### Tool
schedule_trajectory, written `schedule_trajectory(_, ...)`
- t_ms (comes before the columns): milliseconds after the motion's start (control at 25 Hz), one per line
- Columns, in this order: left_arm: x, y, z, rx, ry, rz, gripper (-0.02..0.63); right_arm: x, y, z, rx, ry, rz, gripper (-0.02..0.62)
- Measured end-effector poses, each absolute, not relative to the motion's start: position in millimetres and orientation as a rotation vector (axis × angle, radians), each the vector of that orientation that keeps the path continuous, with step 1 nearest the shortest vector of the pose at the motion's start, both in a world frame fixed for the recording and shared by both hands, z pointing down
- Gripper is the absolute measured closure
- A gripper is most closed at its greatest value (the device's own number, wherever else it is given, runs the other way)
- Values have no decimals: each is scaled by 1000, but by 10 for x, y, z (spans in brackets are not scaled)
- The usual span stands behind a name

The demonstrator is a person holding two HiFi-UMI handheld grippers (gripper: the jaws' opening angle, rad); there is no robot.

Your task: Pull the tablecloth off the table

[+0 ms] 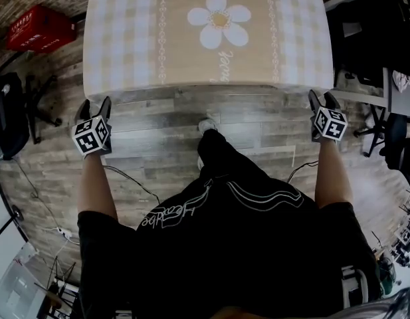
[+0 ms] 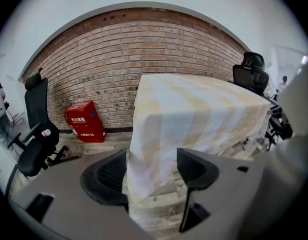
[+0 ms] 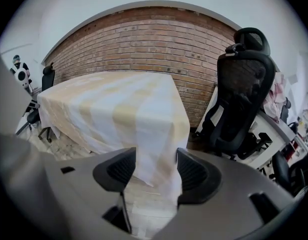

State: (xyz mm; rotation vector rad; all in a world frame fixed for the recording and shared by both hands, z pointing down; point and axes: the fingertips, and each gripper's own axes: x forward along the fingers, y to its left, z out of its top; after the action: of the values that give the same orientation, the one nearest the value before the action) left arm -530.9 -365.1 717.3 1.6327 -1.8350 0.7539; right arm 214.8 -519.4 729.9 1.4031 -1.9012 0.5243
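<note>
A beige and white checked tablecloth [image 1: 191, 38] with a daisy print covers the table ahead of me and hangs over its near edge. My left gripper [image 1: 94, 104] is at the cloth's near left corner, and my right gripper [image 1: 322, 97] is at the near right corner. In the left gripper view the hanging corner [image 2: 144, 176] drops between the open jaws of the left gripper [image 2: 152, 171]. The right gripper view shows the other corner [image 3: 161, 169] between the open jaws of the right gripper [image 3: 154, 171]. Neither pair of pads presses on the cloth.
A red box [image 1: 38, 28] stands by the brick wall at the far left. A black office chair [image 1: 8, 115] is at my left, and another chair [image 3: 243, 99] and a desk [image 1: 364, 45] are at my right. Cables [image 1: 125, 178] run over the wooden floor.
</note>
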Motion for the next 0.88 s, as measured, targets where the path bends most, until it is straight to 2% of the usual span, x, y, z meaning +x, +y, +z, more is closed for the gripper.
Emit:
schedule_trajectory(200, -5327, -3729, 7210, 1614, -1835, 744, 314, 2141, -5287, 7314, 1437, -1901, 554, 383)
schedule_trajectory(440, -5429, -3672, 7188, 1541, -1887, 808, 463, 2181, -5324, 7342, 1472, -1879, 581, 488)
schedule_trajectory(600, -5426, -3631, 7170, 1524, -1915, 799, 539, 2234, -5284, 7336, 1480, -1865, 586, 541)
schedule_trajectory(880, -5369, -3572, 7131, 1501, -1939, 769, 598, 2218, -5207, 7317, 1476, -1886, 594, 581)
